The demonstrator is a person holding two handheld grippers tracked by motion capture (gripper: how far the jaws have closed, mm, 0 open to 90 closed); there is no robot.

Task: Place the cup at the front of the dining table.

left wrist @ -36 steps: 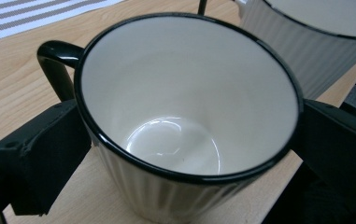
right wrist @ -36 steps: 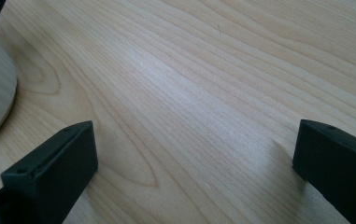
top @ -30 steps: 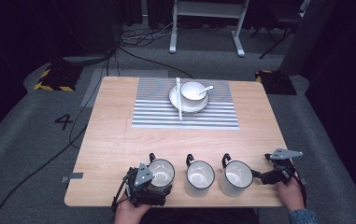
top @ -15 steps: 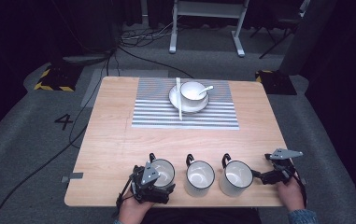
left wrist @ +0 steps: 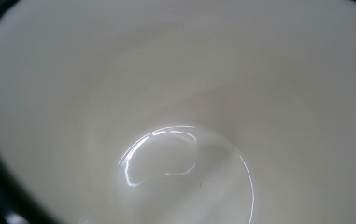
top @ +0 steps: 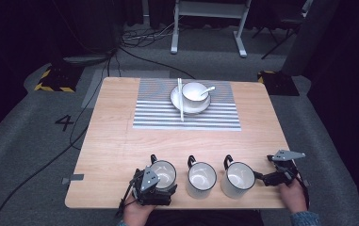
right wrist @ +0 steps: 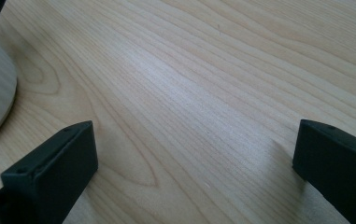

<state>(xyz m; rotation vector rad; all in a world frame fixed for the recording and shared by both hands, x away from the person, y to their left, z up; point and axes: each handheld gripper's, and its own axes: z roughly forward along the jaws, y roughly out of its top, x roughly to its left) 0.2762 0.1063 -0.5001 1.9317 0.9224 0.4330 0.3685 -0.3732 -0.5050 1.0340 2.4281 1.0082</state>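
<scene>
On the table (top: 120, 141), three mugs stand in a row near the 6 o'clock edge. The left hand-held gripper (top: 150, 184) sits at the left mug (top: 163, 174), but I cannot tell how far it is open. The right hand-held gripper (right wrist: 194, 163) is wide open and holds nothing, at 3 o'clock of the right mug (top: 237, 178).

The wooden table (top: 120, 141) stands on grey carpeted floor (top: 31, 155). A white number "4" marking (top: 64, 122) lies on the floor left of the table. Black cables (top: 134, 40) run across the floor beyond it. Yellow-black hazard-striped pads (top: 54, 77) flank the far corners. A white metal frame (top: 210, 23) stands behind. Surroundings are dark.
</scene>
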